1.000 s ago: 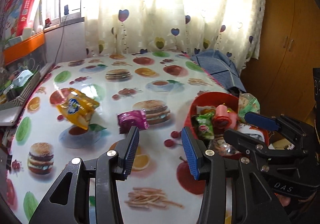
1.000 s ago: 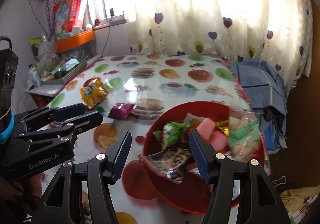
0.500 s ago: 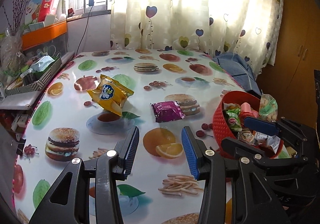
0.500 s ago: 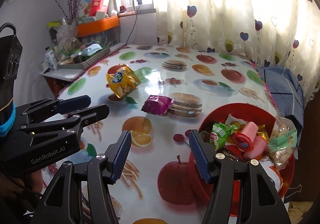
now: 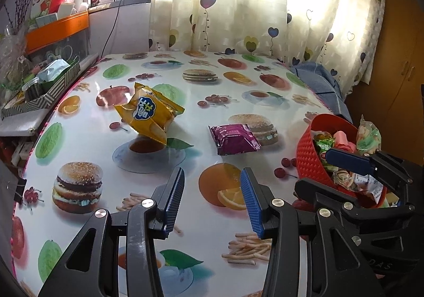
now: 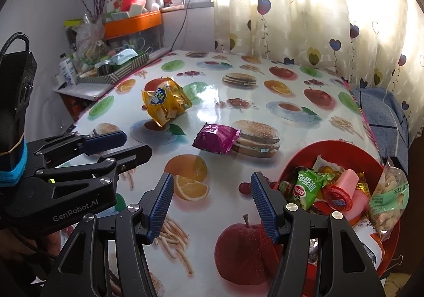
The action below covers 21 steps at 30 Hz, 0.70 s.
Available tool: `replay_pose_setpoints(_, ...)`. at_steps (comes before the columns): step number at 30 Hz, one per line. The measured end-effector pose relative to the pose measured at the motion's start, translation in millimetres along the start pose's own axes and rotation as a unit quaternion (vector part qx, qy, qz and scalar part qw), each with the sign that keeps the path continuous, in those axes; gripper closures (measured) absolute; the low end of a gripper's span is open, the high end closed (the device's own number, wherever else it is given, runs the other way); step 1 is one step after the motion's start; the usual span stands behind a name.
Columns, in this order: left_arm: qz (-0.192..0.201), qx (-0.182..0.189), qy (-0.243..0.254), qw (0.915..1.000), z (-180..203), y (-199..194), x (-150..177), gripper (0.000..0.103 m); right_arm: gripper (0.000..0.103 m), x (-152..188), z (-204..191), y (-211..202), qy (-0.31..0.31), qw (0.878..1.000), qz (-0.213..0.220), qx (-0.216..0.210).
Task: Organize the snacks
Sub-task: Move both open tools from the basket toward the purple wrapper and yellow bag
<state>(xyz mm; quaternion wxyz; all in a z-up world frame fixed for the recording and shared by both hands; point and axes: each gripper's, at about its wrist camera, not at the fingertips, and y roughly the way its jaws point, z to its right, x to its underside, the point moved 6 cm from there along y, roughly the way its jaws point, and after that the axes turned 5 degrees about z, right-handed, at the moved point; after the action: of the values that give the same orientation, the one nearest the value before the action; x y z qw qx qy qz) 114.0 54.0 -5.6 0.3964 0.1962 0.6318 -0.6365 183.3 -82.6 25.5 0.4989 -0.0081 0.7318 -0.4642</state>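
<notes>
A yellow snack bag and a purple packet lie on the food-print tablecloth. A red bowl at the right holds several snacks. My left gripper hovers low over the cloth, short of the purple packet, open with nothing between its blue pads; from the right wrist view the left gripper is at the left. My right gripper is open and empty, just left of the bowl; the left wrist view shows the right gripper at the bowl's near side.
A striped tray of clutter and an orange shelf stand off the table's left edge. A blue cloth hangs over the far right corner. A heart-print curtain backs the table; a wooden cupboard is at the right.
Both grippers have swung left, away from the bowl and toward the loose packets. The bowl has slid to the right in both views. Neither gripper's opening has changed.
</notes>
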Motion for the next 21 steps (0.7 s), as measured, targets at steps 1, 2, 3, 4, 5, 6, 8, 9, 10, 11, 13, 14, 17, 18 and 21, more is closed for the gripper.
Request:
replay_pose_setpoints(1, -0.003, 0.001, -0.001, 1.0000, -0.5, 3.0, 0.7, 0.057, 0.043, -0.4, 0.1, 2.1, 0.000, 1.000, -0.001, -0.001)
replay_pose_setpoints(2, -0.006, 0.002, -0.002, 1.0000, -1.1, 5.6, 1.3, 0.057, 0.043, -0.8, 0.3, 4.0, 0.000, 1.000, -0.002, -0.001)
replay_pose_setpoints(3, -0.009, 0.003, -0.003, 0.9999, -2.1, 8.6, 1.3, 0.057, 0.043, -1.3, 0.7, 5.4, 0.000, 1.000, -0.003, -0.001)
replay_pose_setpoints(4, -0.012, 0.004, -0.005, 0.9999, -2.9, 11.3, 1.6, 0.057, 0.043, -2.0, 1.5, 7.3, -0.001, 1.000, -0.004, -0.001)
replay_pose_setpoints(5, -0.015, 0.007, -0.008, 0.9998, -3.8, 14.6, 2.2, 0.057, 0.043, -2.7, 2.2, 8.1, -0.001, 1.000, -0.004, -0.001)
replay_pose_setpoints(6, -0.019, 0.012, -0.011, 0.9997, -4.5, 18.4, 3.2, 0.057, 0.043, -3.8, 3.5, 8.5, -0.002, 1.000, -0.003, 0.000)
replay_pose_setpoints(8, -0.026, 0.019, -0.015, 0.9993, -4.6, 25.4, 5.7, 0.057, 0.043, -5.9, 6.9, 8.2, -0.002, 1.000, -0.001, 0.003)
replay_pose_setpoints(9, -0.031, 0.025, -0.017, 0.9990, -4.1, 29.8, 6.9, 0.057, 0.043, -7.4, 9.7, 7.6, -0.001, 1.000, 0.001, 0.007)
replay_pose_setpoints(10, -0.035, 0.032, -0.019, 0.9987, -2.9, 33.7, 7.9, 0.057, 0.043, -8.6, 12.9, 6.6, 0.000, 1.000, 0.002, 0.010)
replay_pose_setpoints(11, -0.038, 0.037, -0.019, 0.9984, -1.4, 37.3, 8.5, 0.057, 0.043, -9.5, 15.6, 5.9, 0.002, 1.000, 0.004, 0.012)
replay_pose_setpoints(13, -0.043, 0.048, -0.016, 0.9978, 3.1, 44.3, 9.1, 0.057, 0.043, -12.1, 22.4, 3.8, 0.006, 1.000, 0.007, 0.019)
replay_pose_setpoints(14, -0.044, 0.053, -0.016, 0.9975, 4.9, 46.9, 9.0, 0.057, 0.043, -13.4, 24.8, 2.6, 0.008, 1.000, 0.009, 0.021)
replay_pose_setpoints(17, -0.049, 0.073, -0.016, 0.9960, 11.7, 56.8, 5.2, 0.057, 0.043, -18.1, 33.1, -0.6, 0.012, 0.999, 0.016, 0.028)
replay_pose_setpoints(18, -0.046, 0.075, -0.013, 0.9960, 12.6, 58.9, 1.8, 0.057, 0.043, -19.0, 35.4, -1.0, 0.013, 0.999, 0.017, 0.031)
replay_pose_setpoints(21, -0.041, 0.083, -0.010, 0.9957, 13.7, 70.2, -11.5, 0.057, 0.043, -21.0, 43.6, -0.2, 0.018, 0.999, 0.018, 0.037)
